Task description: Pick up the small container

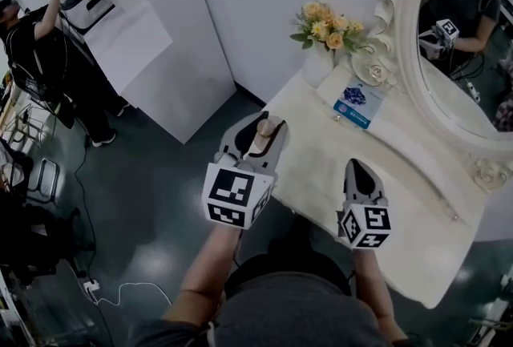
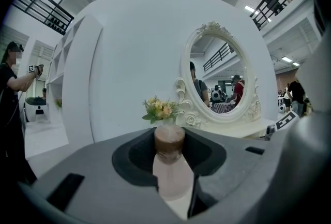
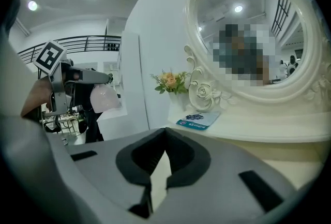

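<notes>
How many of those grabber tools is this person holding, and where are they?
2. The left gripper is beside the dressing table's edge, clamped on the small container. The right gripper is over the tabletop, jaws together and empty. None seems hidden.

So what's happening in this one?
A person stands at a white vanity table with a gripper in each hand. The left gripper is clamped on the small container, a pale pink bottle with a brown cap, and holds it in the air by the table's left edge. The right gripper is shut and empty above the tabletop. Flowers and a blue card sit at the back by the mirror.
</notes>
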